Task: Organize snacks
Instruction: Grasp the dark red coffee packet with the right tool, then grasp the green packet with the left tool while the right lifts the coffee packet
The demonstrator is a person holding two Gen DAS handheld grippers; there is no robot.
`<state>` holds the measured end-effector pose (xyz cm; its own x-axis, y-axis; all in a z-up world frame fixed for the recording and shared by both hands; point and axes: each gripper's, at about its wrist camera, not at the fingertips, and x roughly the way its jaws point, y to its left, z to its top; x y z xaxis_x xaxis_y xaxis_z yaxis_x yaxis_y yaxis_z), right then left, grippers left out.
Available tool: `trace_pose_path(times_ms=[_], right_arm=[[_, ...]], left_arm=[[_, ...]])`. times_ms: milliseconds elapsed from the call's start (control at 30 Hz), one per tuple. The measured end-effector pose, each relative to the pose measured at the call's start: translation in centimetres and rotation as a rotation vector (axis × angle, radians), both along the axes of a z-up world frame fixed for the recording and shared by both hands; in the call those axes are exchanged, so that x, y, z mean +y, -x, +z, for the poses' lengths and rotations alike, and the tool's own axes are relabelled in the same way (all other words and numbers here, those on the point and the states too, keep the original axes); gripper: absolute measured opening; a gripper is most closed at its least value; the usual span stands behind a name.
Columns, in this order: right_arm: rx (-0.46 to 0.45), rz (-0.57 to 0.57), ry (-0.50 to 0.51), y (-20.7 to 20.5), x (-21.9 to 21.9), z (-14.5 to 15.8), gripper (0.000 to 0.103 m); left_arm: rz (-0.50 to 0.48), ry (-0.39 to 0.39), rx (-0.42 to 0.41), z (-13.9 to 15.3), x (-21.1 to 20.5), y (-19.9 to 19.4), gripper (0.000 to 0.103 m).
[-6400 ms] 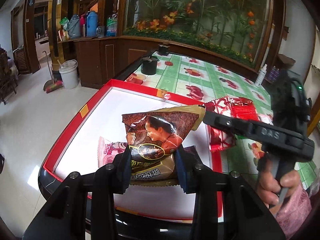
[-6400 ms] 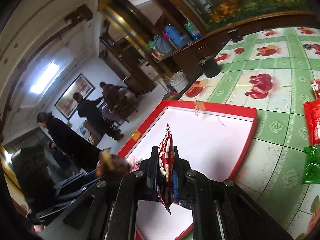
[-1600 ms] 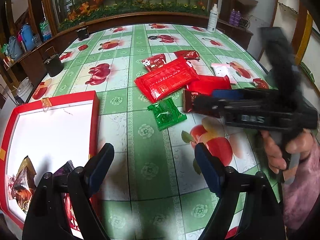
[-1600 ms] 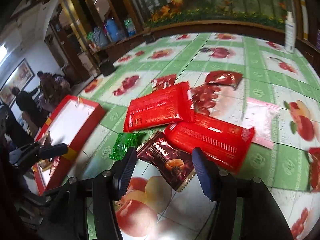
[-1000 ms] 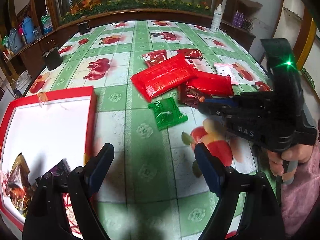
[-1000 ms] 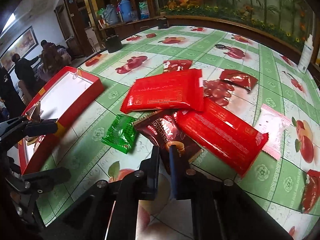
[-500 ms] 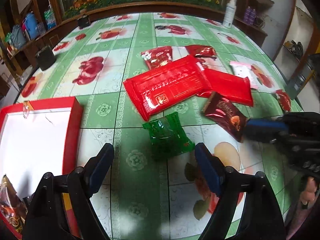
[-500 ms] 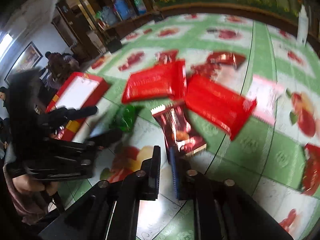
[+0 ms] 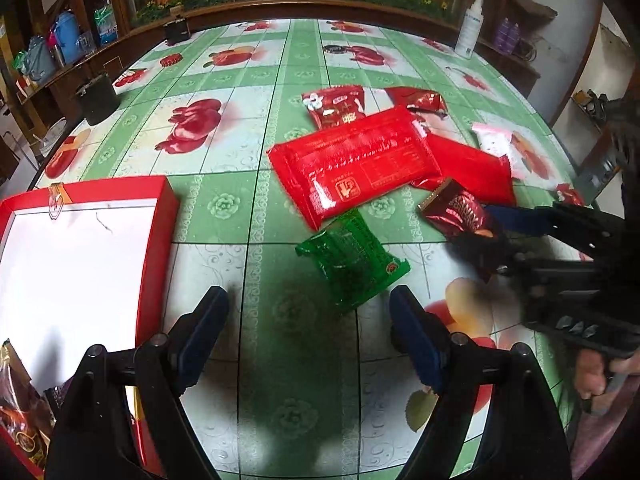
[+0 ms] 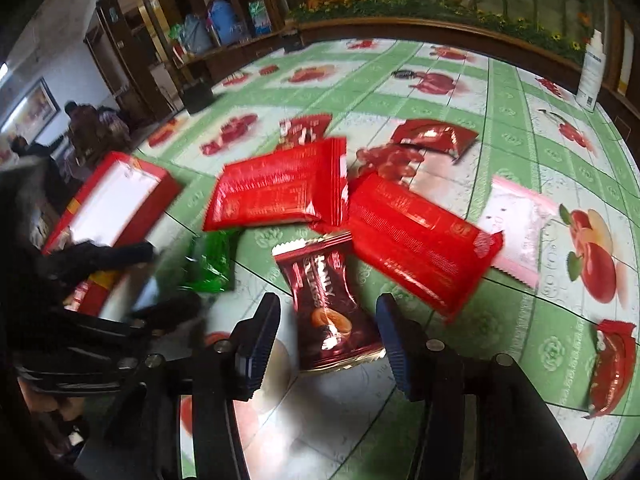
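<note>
A dark red coffee-candy packet [image 10: 320, 280] lies flat on the tablecloth between the fingers of my right gripper [image 10: 328, 320]. Its jaws are opening and the pads stand clear of the wrapper. In the left wrist view the same packet [image 9: 456, 210] shows under the right gripper [image 9: 480, 236]. My left gripper [image 9: 308, 320] is open and empty, just short of a green packet [image 9: 352, 260]. The red box [image 9: 156, 248] with a white floor sits at the left, with a few snacks in its near corner.
Two large red packs [image 10: 280, 192] [image 10: 416, 236] overlap behind the dark packet. A pink packet [image 10: 516, 224] and small red packets [image 10: 436, 136] [image 10: 612, 364] lie to the right. A white bottle [image 9: 468, 28] and a black pot [image 9: 96, 100] stand near the table's far edge.
The right gripper's jaws have gone from shut to apart. The dark red packet has turned and come out from against the red packs. The left gripper has moved closer to the green packet.
</note>
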<state>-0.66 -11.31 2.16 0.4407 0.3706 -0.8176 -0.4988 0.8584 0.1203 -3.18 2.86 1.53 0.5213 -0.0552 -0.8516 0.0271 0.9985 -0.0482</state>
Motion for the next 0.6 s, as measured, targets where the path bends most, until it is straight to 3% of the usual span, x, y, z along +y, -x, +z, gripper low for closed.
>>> trace_pose_path(times_ms=[167,400,600], right_arm=[[-0.028,-0.011,0.025,0.3,0.0,-0.2,0.034],[-0.036,-0.01,0.035,0.7,-0.1,-0.1,0.034],[-0.044,-0.011,0.045,0.6,0.0,-0.1,0.034]], left_arm=[[0.043,0.069,0.023,0.0,0.1,-1.1,0.083],[0.118,0.094,0.008,-0.3,-0.4,-2.4,0.083],[0.086,0.004,-0.037,-0.8,-1.1,-2.1,0.08]])
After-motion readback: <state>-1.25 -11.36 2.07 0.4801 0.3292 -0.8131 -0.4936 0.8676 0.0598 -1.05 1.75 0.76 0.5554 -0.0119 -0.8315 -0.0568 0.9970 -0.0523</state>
